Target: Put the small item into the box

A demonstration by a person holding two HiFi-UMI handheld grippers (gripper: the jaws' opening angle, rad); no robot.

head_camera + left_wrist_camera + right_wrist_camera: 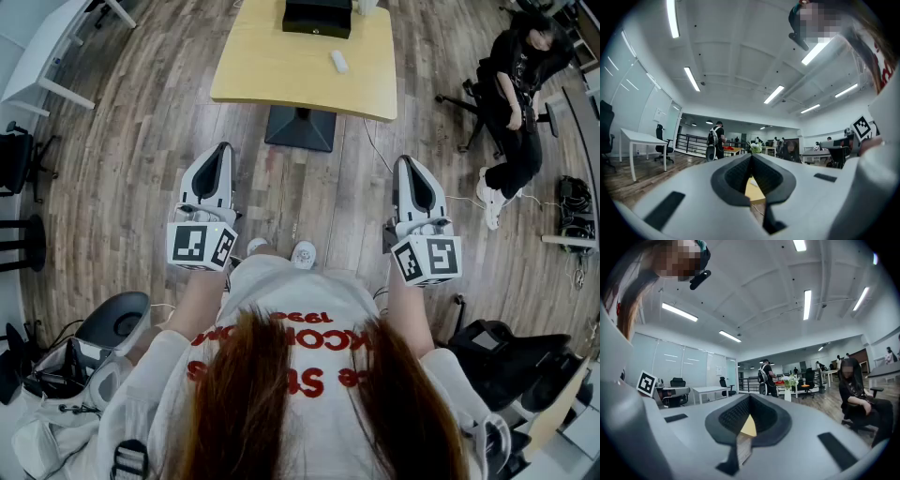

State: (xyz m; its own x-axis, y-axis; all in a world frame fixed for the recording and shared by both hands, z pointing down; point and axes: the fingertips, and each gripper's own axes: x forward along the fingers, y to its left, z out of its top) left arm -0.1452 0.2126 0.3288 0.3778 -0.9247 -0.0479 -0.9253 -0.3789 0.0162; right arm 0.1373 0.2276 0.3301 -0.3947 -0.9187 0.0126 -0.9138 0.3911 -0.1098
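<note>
One rectangular pale-wood table (272, 66) (black box (318, 17), rounded white item (339, 62) atop).

Long ceiling strip lights (692, 78) give bright, even white light and burn out to pure glare in both gripper views. Shadows on the wooden floor (141, 187) are faint and soft. All views bend strongly toward their edges: the floor planks curve, and the gripper views darken to black corners. The left gripper (751, 154) and right gripper (749, 397) look soft, and the far room sharper.
</note>
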